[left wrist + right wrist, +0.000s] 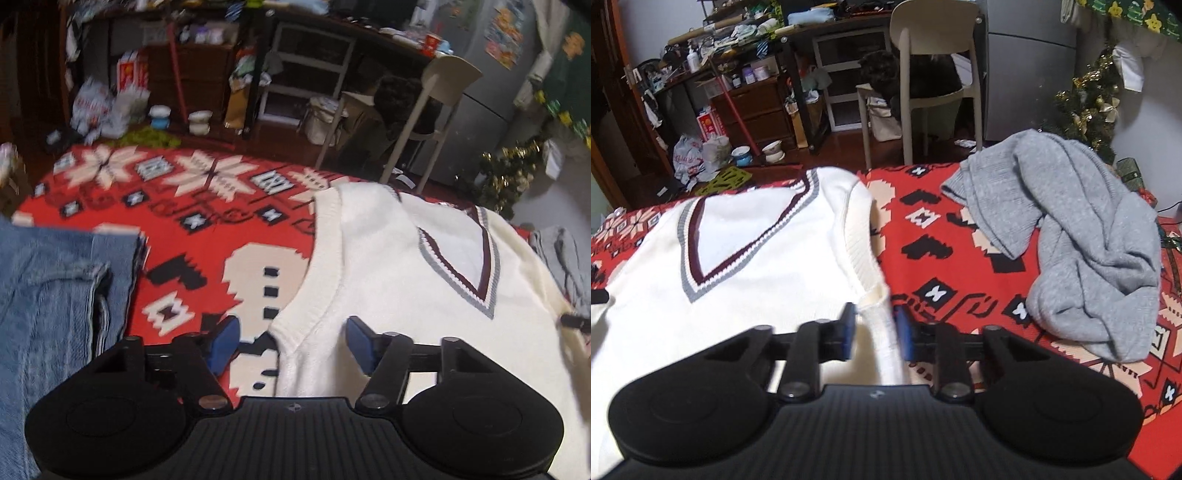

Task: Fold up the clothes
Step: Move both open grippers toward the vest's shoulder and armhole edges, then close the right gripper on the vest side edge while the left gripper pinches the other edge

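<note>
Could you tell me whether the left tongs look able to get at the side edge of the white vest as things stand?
Probably yes: the left tongs stand open with the white vest's ribbed armhole edge between the pads, and nothing covers it.

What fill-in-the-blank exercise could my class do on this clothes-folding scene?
1. The white vest has a ____-shaped neckline trimmed in maroon and grey.
2. Beside the vest lies a crumpled ____ sweater.
3. The blue jeans show only in the ____ wrist view.
4. The blanket under the clothes is mostly ____.

Missing words: V; grey; left; red
</note>
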`<control>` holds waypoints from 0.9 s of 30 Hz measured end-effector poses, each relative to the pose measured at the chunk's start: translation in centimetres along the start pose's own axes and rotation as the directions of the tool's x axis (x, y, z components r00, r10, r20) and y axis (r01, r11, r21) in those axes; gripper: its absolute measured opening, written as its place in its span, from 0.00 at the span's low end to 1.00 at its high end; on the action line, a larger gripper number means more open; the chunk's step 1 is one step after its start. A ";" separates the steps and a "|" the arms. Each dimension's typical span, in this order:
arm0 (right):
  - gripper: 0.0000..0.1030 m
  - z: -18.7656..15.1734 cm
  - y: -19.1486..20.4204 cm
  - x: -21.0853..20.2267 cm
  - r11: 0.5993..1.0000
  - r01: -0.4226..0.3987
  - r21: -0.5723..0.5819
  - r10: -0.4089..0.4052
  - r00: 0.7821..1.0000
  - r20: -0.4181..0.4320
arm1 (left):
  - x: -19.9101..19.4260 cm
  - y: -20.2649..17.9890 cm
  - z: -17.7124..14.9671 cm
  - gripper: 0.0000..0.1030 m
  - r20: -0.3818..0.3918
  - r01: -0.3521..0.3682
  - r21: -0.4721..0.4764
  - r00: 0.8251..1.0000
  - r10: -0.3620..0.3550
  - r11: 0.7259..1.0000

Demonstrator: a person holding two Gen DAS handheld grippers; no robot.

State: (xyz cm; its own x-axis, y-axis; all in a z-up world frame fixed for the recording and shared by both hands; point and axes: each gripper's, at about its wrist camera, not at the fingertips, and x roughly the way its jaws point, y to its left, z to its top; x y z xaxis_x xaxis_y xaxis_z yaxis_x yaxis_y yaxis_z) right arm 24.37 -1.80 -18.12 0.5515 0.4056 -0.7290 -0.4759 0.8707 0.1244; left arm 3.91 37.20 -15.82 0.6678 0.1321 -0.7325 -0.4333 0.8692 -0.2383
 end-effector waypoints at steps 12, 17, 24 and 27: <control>0.23 -0.7 -0.8 -0.5 0.998 -0.011 0.069 0.012 1.000 -0.011 | -0.1 5.2 0.5 0.45 -0.013 0.207 -0.414 0.972 -0.233 0.886; 0.23 -0.6 -0.4 -0.4 0.998 -0.007 0.066 0.008 1.000 -0.005 | 0.4 3.8 1.3 0.14 -0.079 0.131 -0.316 0.983 -0.164 0.939; 0.11 -1.0 0.2 0.2 0.999 -0.012 0.032 0.012 1.000 -0.012 | 0.1 0.0 0.8 0.14 -0.080 0.035 0.020 0.996 -0.033 0.999; 0.07 -0.9 -0.2 0.2 1.000 0.003 0.028 -0.003 1.000 -0.004 | 0.1 -0.4 0.6 0.10 -0.075 0.025 0.070 0.997 -0.020 0.997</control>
State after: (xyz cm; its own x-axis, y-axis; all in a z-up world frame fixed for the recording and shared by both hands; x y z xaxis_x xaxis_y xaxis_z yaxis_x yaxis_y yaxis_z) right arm 23.94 -2.11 -18.92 0.5502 0.4019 -0.7320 -0.4551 0.8793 0.1408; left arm 4.52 37.13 -15.47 0.6292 0.0786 -0.7732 -0.3729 0.9034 -0.2116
